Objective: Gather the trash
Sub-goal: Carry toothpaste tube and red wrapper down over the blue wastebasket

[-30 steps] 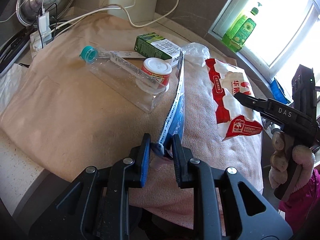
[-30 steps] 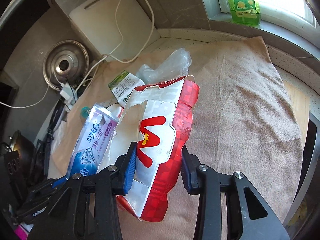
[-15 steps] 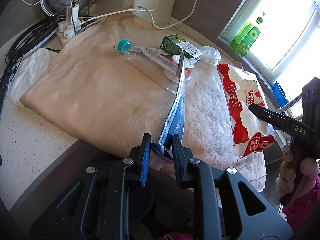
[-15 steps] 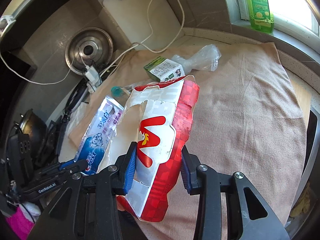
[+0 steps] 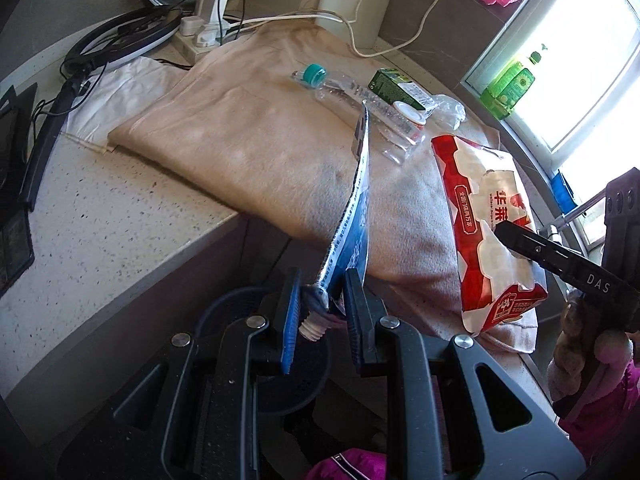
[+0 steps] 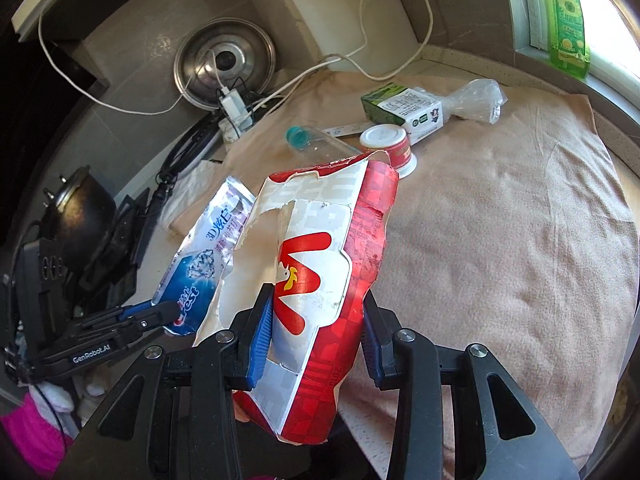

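Note:
My left gripper (image 5: 320,312) is shut on a flattened blue toothpaste tube (image 5: 354,208), seen edge-on; the tube also shows in the right wrist view (image 6: 204,256). It hangs off the counter's front edge, above a dark round bin (image 5: 256,360) below. My right gripper (image 6: 316,332) is shut on a torn red and white carton (image 6: 320,272), also seen in the left wrist view (image 5: 486,224). On the beige towel (image 6: 500,240) lie a clear bottle with teal cap (image 5: 352,96), a green carton (image 6: 404,110), a small red and white cup (image 6: 388,150) and a clear plastic bag (image 6: 478,100).
The speckled counter (image 5: 100,224) holds a power strip with white cables (image 5: 204,28), a steel lid (image 6: 226,66) against the wall and black gear at the left. A green bottle (image 6: 566,20) stands on the window sill.
Both grippers have pulled back from the towel toward the counter's front edge, each still holding its item. The trash left on the towel looks farther away, and the bin has come into view.

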The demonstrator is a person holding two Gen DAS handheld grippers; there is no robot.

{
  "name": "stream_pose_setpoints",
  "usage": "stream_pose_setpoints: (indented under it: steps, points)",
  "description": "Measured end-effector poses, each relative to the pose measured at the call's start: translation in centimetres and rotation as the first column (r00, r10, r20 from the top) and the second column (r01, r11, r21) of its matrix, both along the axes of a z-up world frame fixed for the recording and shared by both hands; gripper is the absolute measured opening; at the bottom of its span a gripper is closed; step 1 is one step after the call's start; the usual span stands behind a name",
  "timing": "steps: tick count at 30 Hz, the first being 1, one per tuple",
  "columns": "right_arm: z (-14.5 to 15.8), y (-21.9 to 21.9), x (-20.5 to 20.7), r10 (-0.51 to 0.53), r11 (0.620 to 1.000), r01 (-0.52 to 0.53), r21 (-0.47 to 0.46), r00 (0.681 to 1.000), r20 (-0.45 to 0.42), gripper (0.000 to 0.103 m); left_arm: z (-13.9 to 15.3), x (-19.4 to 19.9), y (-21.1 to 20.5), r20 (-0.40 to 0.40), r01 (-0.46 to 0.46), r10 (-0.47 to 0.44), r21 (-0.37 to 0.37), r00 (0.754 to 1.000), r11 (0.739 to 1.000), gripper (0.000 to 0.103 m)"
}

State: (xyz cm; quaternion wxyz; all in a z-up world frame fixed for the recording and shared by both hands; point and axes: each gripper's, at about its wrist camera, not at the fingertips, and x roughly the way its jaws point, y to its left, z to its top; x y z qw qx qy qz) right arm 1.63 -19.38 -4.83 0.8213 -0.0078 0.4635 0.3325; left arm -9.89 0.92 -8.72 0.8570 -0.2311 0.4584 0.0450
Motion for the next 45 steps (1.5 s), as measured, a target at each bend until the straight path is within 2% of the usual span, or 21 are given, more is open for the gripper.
stream_pose_setpoints:
  steps: [10, 21, 34, 45]
  points:
    - [-2.6, 2.7, -4.8, 0.045, 0.998, -0.046, -0.035, 0.998, -0.039, 0.037, -1.3, -5.0, 1.9, -0.035, -0.033, 0.033, -0.019, 0.999, 0.999, 0.020]
    - [-5.7, 4.6, -8.4, 0.080, 0.991, -0.088, -0.097, 0.994, -0.078, 0.037, -5.2, -8.2, 2.9, -0.116, -0.046, 0.041, -0.040, 0.992, 0.998, 0.020]
    - [-11.3, 6.2, -11.0, 0.163, 0.949, -0.182, -0.257, 0.982, -0.093, 0.037, -11.6, -8.4, 1.8, -0.248, -0.026, 0.015, -0.040, 0.969, 0.999, 0.020]
    - [-15.3, 7.0, -10.7, 0.184, 0.920, -0.217, -0.325, 0.974, -0.128, 0.038, -16.4, -7.0, 0.7, -0.334, 0.001, -0.010, -0.026, 0.943, 1.000, 0.020]
